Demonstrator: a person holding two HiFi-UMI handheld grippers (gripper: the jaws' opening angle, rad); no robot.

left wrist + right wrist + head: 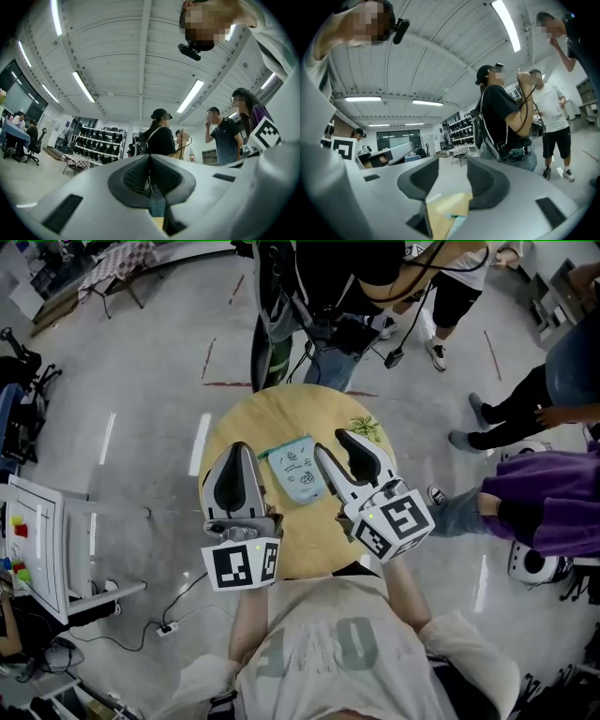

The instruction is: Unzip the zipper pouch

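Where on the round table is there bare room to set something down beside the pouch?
The table is bare along its far rim, beyond the zipper pouch, and on the near strip between pouch and person. The middle is crowded: the left gripper and right gripper flank the pouch closely, leaving only narrow gaps.

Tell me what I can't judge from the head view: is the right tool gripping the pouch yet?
Observer: No. In the right gripper view the right tool has its jaws apart with nothing between them.
Operator: And the left one?
Observer: The left tool is shut, jaws closed together, holding nothing.
Operator: Does the right camera see the pouch?
Observer: Only what looks like a pale teal edge of the zipper pouch, low in the gap, on the round table.
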